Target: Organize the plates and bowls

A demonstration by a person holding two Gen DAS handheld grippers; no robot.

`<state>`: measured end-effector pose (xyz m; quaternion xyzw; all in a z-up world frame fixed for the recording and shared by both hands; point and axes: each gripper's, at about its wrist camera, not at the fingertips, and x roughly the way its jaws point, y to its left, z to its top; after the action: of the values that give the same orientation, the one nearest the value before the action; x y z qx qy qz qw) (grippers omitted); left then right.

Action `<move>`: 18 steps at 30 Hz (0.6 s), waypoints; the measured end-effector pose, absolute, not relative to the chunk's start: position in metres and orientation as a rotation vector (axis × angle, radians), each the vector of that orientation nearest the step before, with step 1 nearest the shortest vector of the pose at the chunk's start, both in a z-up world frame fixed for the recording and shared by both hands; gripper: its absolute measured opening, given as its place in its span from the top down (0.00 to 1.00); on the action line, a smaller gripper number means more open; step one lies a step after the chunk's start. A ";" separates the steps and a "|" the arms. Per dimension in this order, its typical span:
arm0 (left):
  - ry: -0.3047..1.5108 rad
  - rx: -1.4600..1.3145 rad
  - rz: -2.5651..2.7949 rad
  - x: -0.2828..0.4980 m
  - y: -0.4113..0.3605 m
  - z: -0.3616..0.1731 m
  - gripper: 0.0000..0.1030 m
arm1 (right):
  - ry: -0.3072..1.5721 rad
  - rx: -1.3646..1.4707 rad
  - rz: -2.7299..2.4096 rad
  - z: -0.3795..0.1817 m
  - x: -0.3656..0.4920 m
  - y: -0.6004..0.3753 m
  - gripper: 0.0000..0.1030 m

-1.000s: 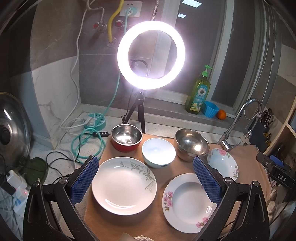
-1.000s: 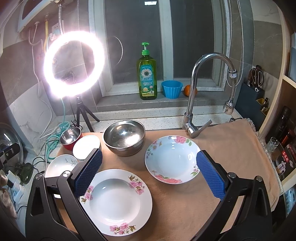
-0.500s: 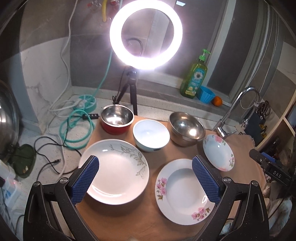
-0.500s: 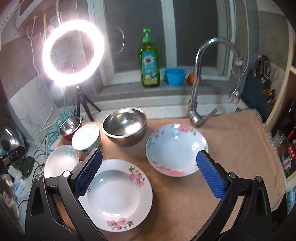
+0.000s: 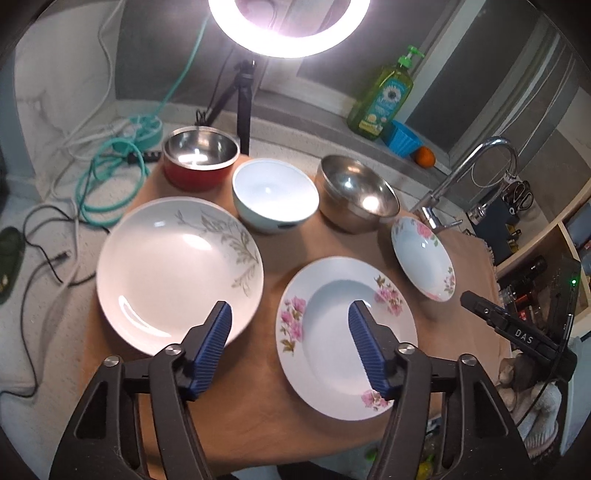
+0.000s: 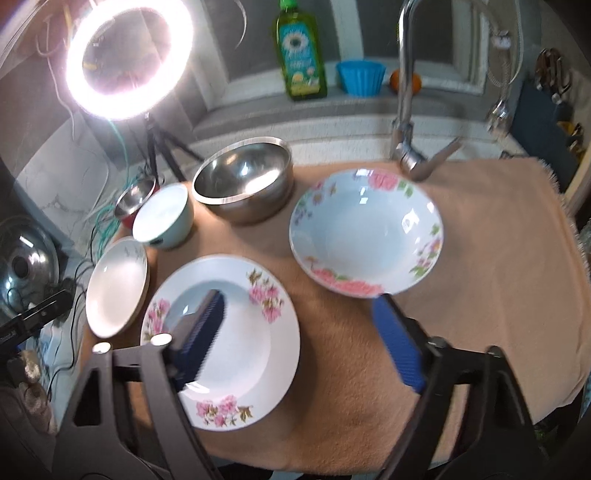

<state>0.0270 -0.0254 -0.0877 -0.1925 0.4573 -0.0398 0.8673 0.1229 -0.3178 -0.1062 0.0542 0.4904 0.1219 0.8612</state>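
Note:
On a brown mat [image 5: 280,258] lie a white leaf-pattern plate [image 5: 181,273], a pink-flowered plate [image 5: 347,336] and a floral bowl [image 5: 423,258]. Behind them stand a red bowl with a steel inside [image 5: 201,158], a white bowl [image 5: 275,195] and a steel bowl [image 5: 358,194]. My left gripper [image 5: 290,310] hovers over the gap between the two plates, jaws closing with nothing between them. My right gripper [image 6: 298,299] hangs above the mat between the pink-flowered plate [image 6: 221,339] and the floral bowl [image 6: 365,229], jaws also closing and empty.
A lit ring light [image 5: 288,22] on a tripod [image 5: 242,99] stands behind the bowls. Cables [image 5: 107,173] lie at the left. A faucet [image 6: 406,92] rises at the back right. A soap bottle [image 6: 299,55], a blue cup [image 6: 360,77] and an orange sit on the sill.
Both grippers have sunk and tilted down toward the plates, which now look larger and nearer. Both pairs of jaws have narrowed. No dish has moved.

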 end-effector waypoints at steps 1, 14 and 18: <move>0.973 -0.418 -0.092 0.027 -0.026 -0.092 0.45 | 1.044 0.125 0.264 -0.110 0.123 -0.319 0.28; 1.116 -0.567 -0.148 0.024 -0.040 -0.139 0.71 | 1.261 0.289 0.389 -0.167 0.135 -0.329 0.67; 1.142 -0.600 -0.136 0.027 -0.039 -0.151 0.76 | 1.289 0.296 0.408 -0.177 0.141 -0.325 0.70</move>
<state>0.0266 -0.0389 -0.1508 -0.2792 0.5318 -0.0633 0.7970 0.1406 -0.3252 -0.1766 0.1363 0.5942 0.1883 0.7700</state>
